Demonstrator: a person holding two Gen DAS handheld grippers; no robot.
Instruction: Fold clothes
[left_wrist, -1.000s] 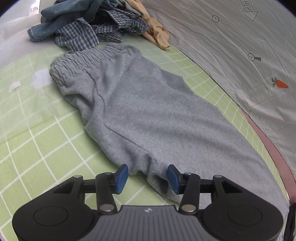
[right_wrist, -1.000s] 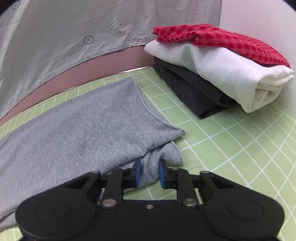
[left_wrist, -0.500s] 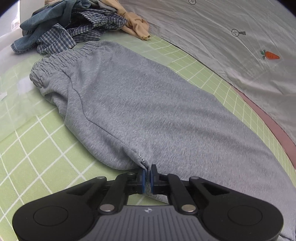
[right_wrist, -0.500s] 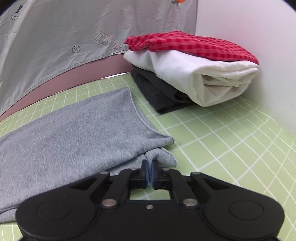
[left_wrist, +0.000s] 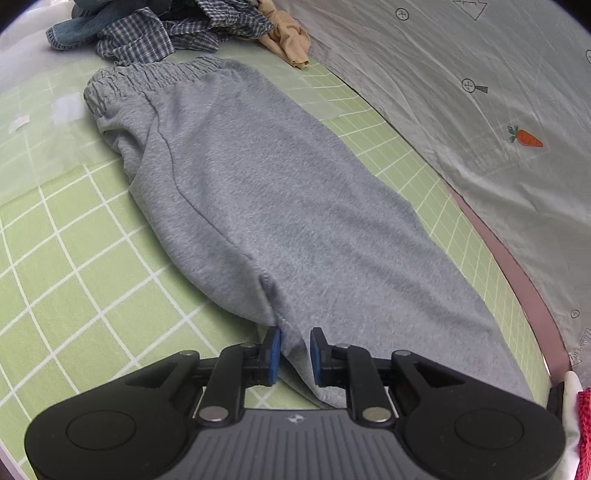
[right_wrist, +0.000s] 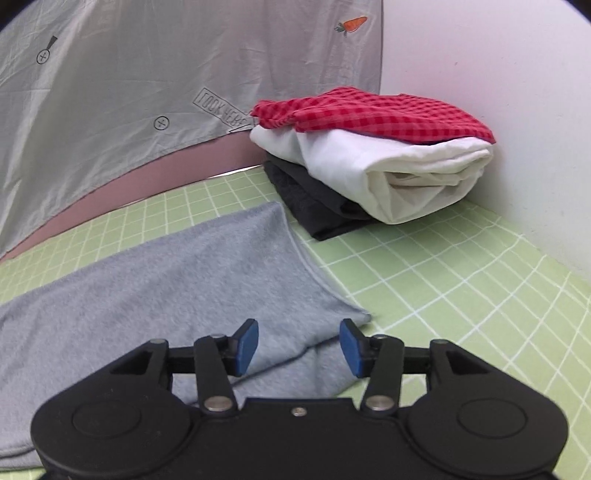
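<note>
Grey sweatpants (left_wrist: 266, 192), green white-gridded mat (left_wrist: 74, 258), red-checked cloth (right_wrist: 373, 114), blue-padded claws.

Your left gripper (left_wrist: 293, 352): black linkage arms, blue pads (left_wrist: 274, 350), silver pivot screws, grey ribbed housing with a small logo. Your right gripper (right_wrist: 299, 345): all-black housing, blue pads (right_wrist: 245, 345), silver screws, round embossed discs.

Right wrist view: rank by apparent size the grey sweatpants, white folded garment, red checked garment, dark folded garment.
1. grey sweatpants, largest, though nearest the camera, which inflates them
2. white folded garment
3. red checked garment, close to the white one, so unsure
4. dark folded garment, mostly hidden under the stack
</note>
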